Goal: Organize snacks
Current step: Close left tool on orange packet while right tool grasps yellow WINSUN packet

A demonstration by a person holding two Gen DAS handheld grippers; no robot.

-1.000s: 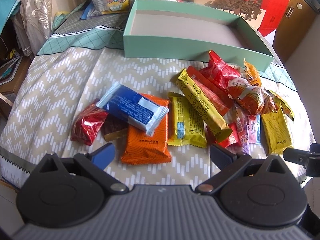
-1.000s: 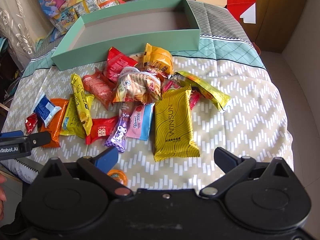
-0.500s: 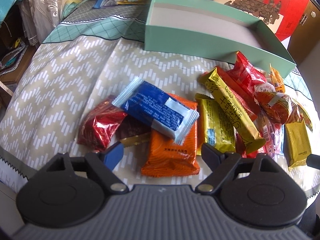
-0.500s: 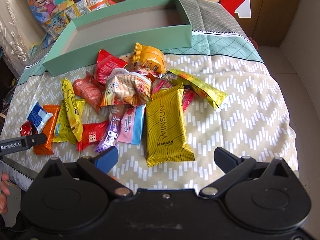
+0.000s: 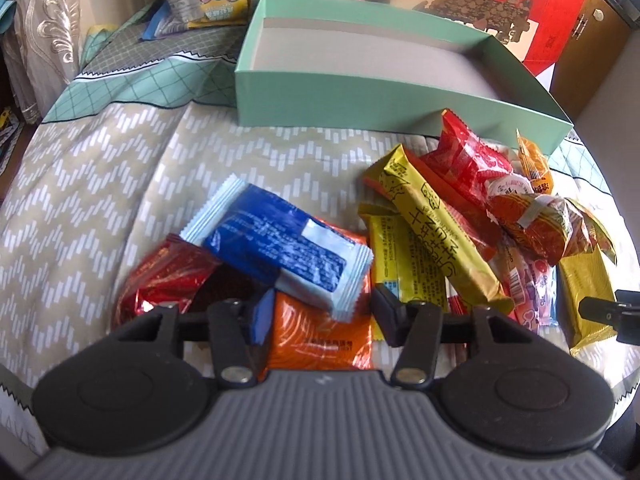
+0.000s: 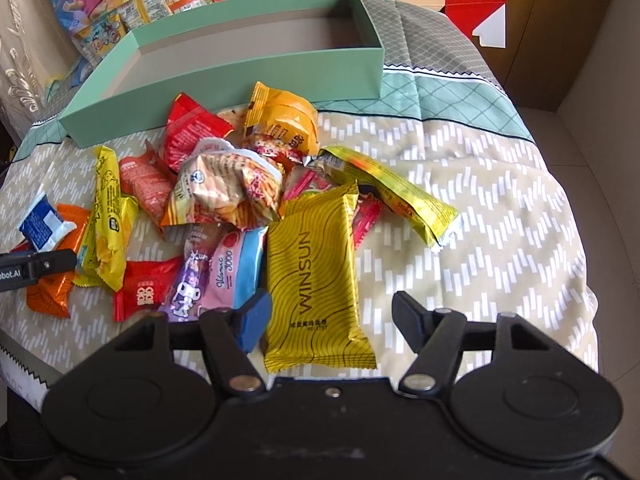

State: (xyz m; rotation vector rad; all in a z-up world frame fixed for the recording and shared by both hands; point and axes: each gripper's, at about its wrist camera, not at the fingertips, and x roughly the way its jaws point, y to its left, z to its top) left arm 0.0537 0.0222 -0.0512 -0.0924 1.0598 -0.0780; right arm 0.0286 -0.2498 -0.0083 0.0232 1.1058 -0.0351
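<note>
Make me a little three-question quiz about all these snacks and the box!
1. True or false: the green box already holds snacks.
2. Which packet lies between the right hand-held gripper fingers? A) yellow WINSUN packet B) a green bottle C) a white cup
3. Fill in: the blue packet rests partly on the ______ packet.

Key: 1 false, it looks empty. 2 A. 3 orange.

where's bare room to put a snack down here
The green box is empty inside. Bare cloth lies right of the WINSUN pack, and more left of the blue pack. Between those packs, wrappers overlap.
</note>
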